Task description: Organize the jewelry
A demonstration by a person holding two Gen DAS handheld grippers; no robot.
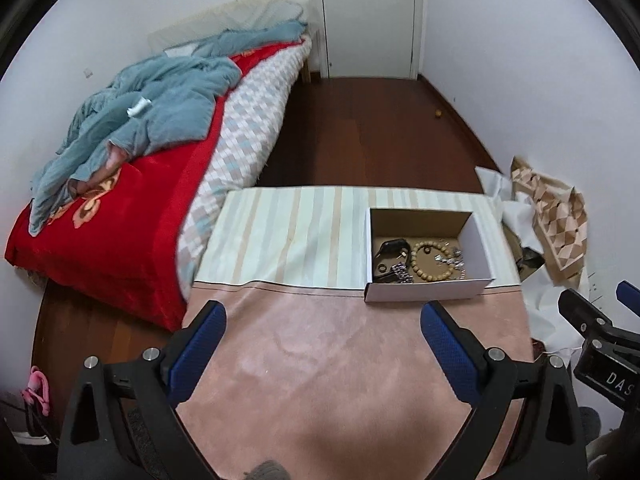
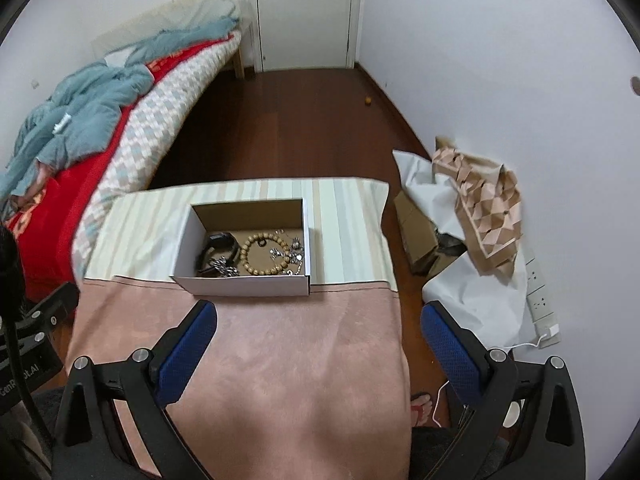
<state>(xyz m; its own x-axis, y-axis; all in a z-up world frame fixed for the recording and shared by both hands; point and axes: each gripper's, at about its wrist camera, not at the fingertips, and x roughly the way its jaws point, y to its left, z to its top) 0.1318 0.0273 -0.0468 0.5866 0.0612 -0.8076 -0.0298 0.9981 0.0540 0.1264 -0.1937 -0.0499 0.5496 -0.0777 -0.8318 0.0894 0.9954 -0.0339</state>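
A white cardboard box (image 1: 428, 292) (image 2: 244, 285) stands on the table where the pink cloth meets the striped cloth. Inside lie a wooden bead bracelet (image 1: 430, 262) (image 2: 260, 256), a black watch (image 1: 392, 249) (image 2: 220, 242), silver chain pieces (image 1: 402, 273) (image 2: 224, 269) and small silver trinkets (image 1: 454, 261) (image 2: 290, 254). My left gripper (image 1: 323, 312) is open and empty, above the pink cloth just short of the box. My right gripper (image 2: 319, 312) is open and empty, near the box's right front corner. The right gripper also shows at the left wrist view's right edge (image 1: 600, 320).
The table carries a pink cloth (image 1: 320, 360) (image 2: 260, 360) and a striped cloth (image 1: 296, 232) (image 2: 348, 224). A bed with red and blue bedding (image 1: 132, 152) (image 2: 80, 120) stands left. Crumpled paper and cardboard (image 1: 552, 216) (image 2: 476, 208) lie on the floor right. A power strip (image 2: 540, 300) lies by the wall.
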